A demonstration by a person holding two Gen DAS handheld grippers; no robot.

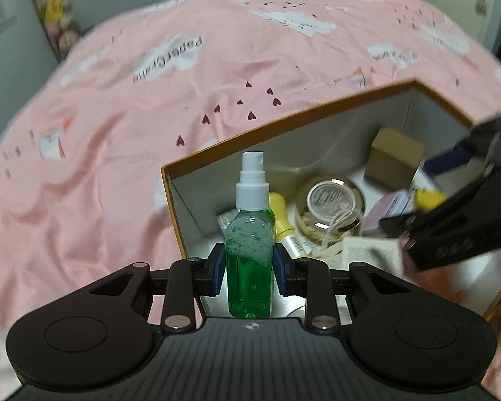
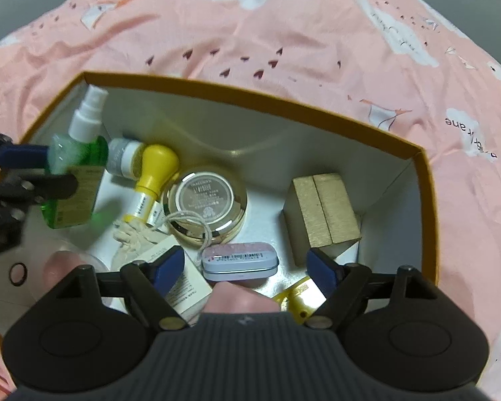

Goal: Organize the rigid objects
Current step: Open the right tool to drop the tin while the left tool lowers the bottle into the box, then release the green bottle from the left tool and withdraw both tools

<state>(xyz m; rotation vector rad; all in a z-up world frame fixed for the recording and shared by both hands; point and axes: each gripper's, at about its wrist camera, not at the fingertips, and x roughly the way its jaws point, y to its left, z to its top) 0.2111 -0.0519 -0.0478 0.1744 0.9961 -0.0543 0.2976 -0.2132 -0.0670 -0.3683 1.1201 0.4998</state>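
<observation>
- The left gripper pinches a green spray bottle at mid-body, its blue pads pressed on both sides; the bottle has a white pump top and foamy green liquid.
- The bottle hangs over the near left corner of an open box with an orange rim and pale inner walls, which sits on a pink bedspread printed with clouds and small hearts.
- The right gripper hovers over the box with its jaws spread wide and nothing pinched between them; a pink tin with a barcode label lies just below, between the pads without touching them.
- Inside the box, a round gold-rimmed jar sits near the middle with a string draped across it.
- A yellow bulb-capped bottle lies just left of the jar, beside a small grey-capped tube.
- A brown cardboard carton stands by the right wall, apart from the jar.
- A white printed carton and a yellow item lie along the near edge, partly hidden by the right gripper.
</observation>
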